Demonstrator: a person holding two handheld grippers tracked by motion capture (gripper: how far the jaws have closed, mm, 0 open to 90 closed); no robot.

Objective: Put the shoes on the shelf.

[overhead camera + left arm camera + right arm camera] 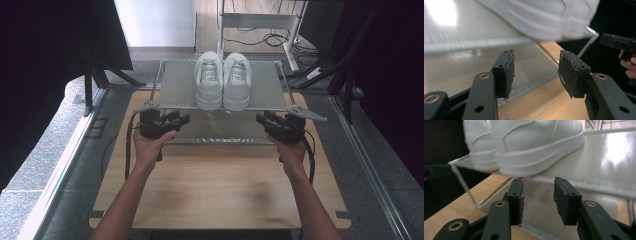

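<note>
Supporting everything, wooden bench (220, 192) carries two-tier metal shoe rack (260, 92). White sneakers (222, 80) sit side by side at front of top shelf. Judgement: shoes light, stiff rubber soles, smooth slippery uppers; best pinched at heel collar. Left hand-held gripper (182, 120) and right hand-held gripper (261, 119) hover low before rack, angled inward, both released, nothing between jaws.

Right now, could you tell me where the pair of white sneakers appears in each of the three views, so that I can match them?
High view: the white sneakers stand side by side at top centre, on the rack's upper shelf.
Left gripper view: a blurred white sneaker along the top edge, centre to right.
Right gripper view: both sneakers across the top, left to centre.
Shared landmark: the shelf's front edge under the soles.
</note>
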